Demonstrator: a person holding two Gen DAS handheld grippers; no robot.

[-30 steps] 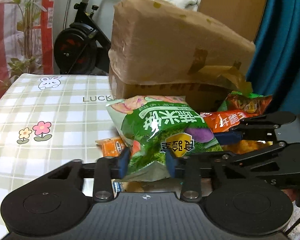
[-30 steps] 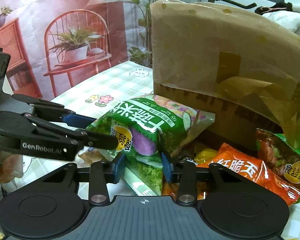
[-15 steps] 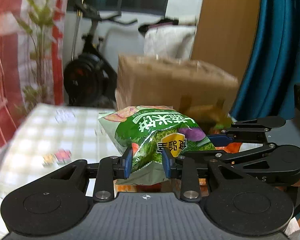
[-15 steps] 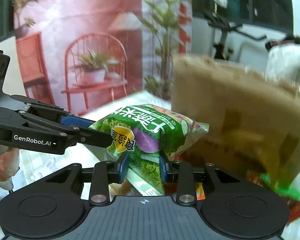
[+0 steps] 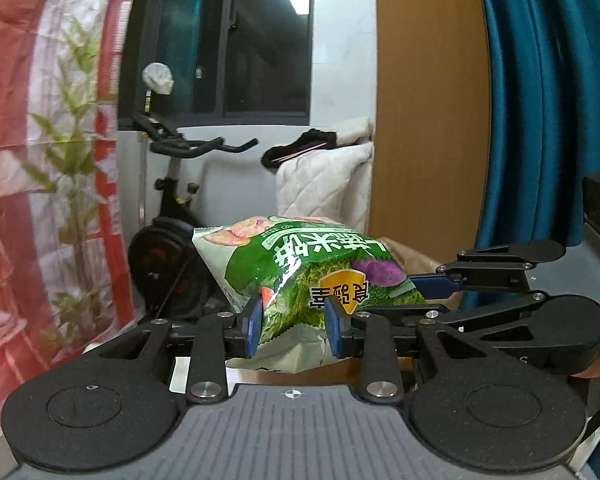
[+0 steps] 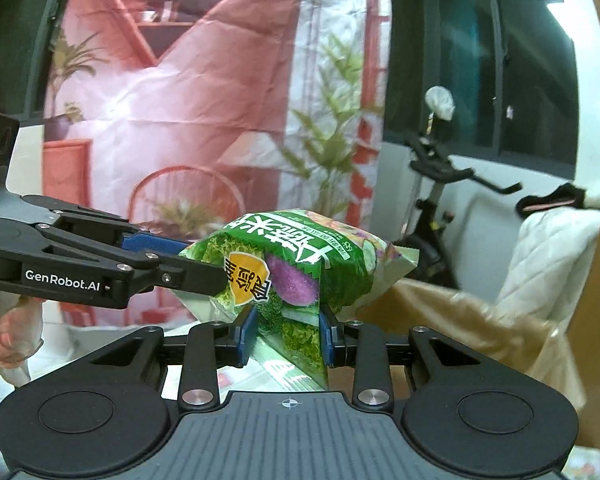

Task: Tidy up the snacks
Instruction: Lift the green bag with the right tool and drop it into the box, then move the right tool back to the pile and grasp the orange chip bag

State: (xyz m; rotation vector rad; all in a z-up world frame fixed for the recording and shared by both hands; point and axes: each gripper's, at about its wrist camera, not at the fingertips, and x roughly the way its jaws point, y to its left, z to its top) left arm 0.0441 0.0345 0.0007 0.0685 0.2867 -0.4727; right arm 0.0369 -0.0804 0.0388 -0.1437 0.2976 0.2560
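Between your two claws hangs the green snack bag [image 5: 300,276], pinched by left claw [image 5: 294,326] and right claw [image 6: 286,334]; cardboard box [image 6: 460,320] sits at 3 o'clock below.

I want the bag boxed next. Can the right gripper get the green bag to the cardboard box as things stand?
Probably yes: the right gripper grips the green snack bag above the cardboard box, though the left gripper also holds it.

Exercise bike [image 5: 168,240] by a dark window [image 5: 236,36] — teal curtain [image 5: 540,100], white quilt [image 5: 328,184], pink printed backdrop [image 6: 204,92].
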